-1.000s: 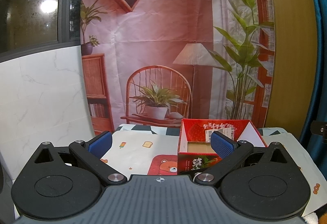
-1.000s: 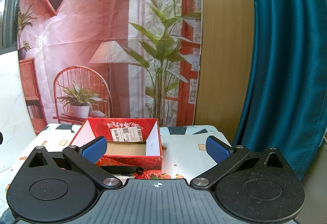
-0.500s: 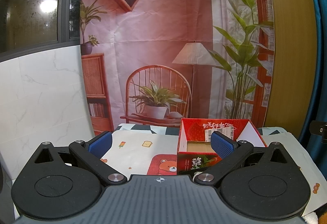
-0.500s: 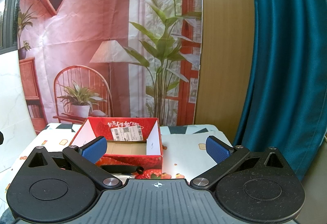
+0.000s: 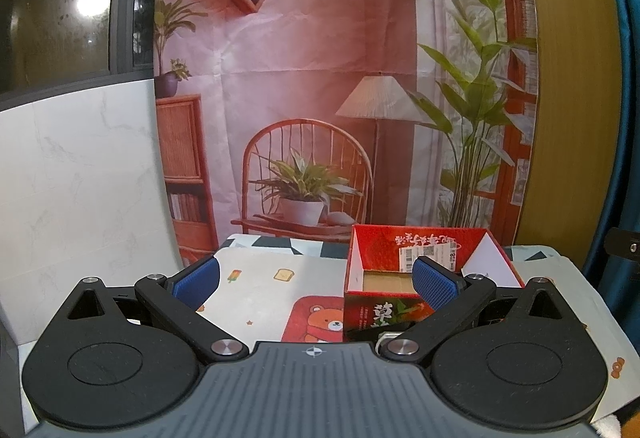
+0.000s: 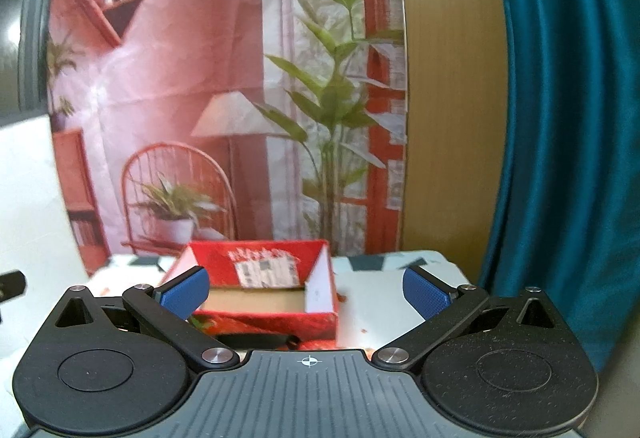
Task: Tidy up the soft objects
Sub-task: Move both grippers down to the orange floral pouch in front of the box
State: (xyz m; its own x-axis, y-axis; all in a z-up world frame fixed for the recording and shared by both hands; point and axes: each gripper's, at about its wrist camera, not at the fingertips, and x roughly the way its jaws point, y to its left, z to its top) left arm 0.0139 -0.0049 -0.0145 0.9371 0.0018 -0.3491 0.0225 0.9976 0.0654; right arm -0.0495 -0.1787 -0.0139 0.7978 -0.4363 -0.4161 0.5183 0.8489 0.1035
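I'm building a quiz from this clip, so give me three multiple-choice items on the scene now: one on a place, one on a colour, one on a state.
1. Where does the red box stand in the left wrist view?
A. on the printed tablecloth, right of centre
B. on the floor
C. on a shelf

2. What colour are the gripper pads?
A. green
B. blue
C. yellow

3. What state is the box in?
A. taped shut
B. crushed flat
C. open at the top, bare cardboard floor showing

Answers:
1 A, its base rests on the cloth beside the bear print.
2 B, the pads on the left gripper and right gripper are blue.
3 C, the flaps stand up and no object shows inside.
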